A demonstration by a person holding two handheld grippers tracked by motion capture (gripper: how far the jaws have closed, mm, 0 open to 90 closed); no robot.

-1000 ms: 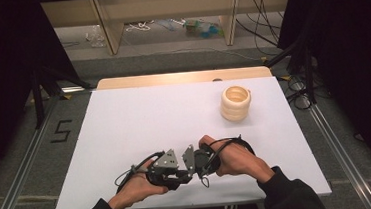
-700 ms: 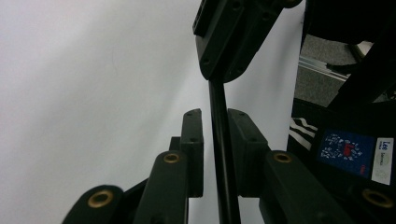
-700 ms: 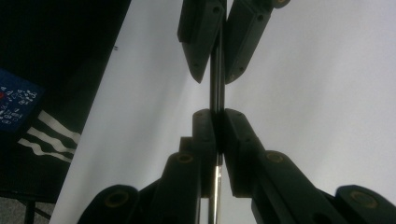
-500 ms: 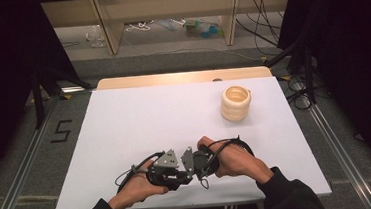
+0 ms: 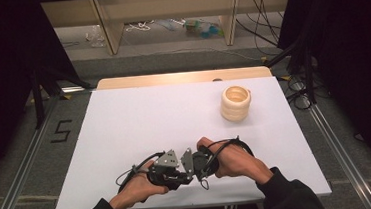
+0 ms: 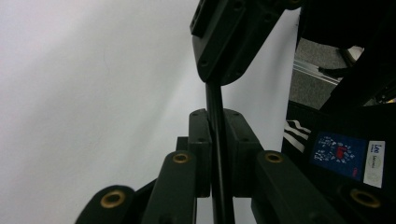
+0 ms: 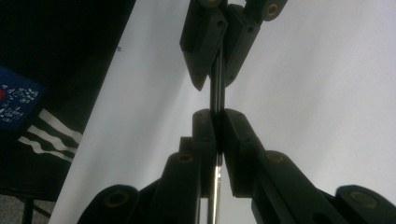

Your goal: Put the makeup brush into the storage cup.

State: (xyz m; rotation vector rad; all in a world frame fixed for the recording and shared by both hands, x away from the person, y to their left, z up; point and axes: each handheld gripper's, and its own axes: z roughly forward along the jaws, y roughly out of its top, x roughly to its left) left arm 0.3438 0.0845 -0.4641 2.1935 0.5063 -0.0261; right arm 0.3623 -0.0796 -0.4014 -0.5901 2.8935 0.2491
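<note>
White board (image 5: pixel 140 123) covers the table before us, with a wooden strip (image 5: pixel 181 77) along its far edge and dark curtains to both sides. Our two grippers meet tip to tip near the board's front edge, a little right of its middle line.

We hold the left gripper (image 5: pixel 171 170) low over the board, its grey plate (image 5: pixel 168 159) turned up. Its jaws have just been closing, and in the left gripper view (image 6: pixel 215 140) they stand pressed flat together with nothing caught between them. Straight ahead of them the tips of the other tool hang down from the top of that view.

We hold the right gripper (image 5: pixel 194 162) facing the left one, so close that the two all but touch. In the right gripper view (image 7: pixel 217 135) its jaws are likewise together, pad against pad, with nothing in them, and the left tool's closed tips point back at them from above. A cable (image 5: pixel 226 144) loops over our right hand (image 5: pixel 238 160); another trails beside our left hand (image 5: pixel 137 188).

Well apart from both, toward the far right of the board, stands a pale ringed cup (image 5: pixel 235 103), upright and untouched.

Beyond the table we see a floor with loose cables and a number five (image 5: pixel 61 130) marked at the left.
</note>
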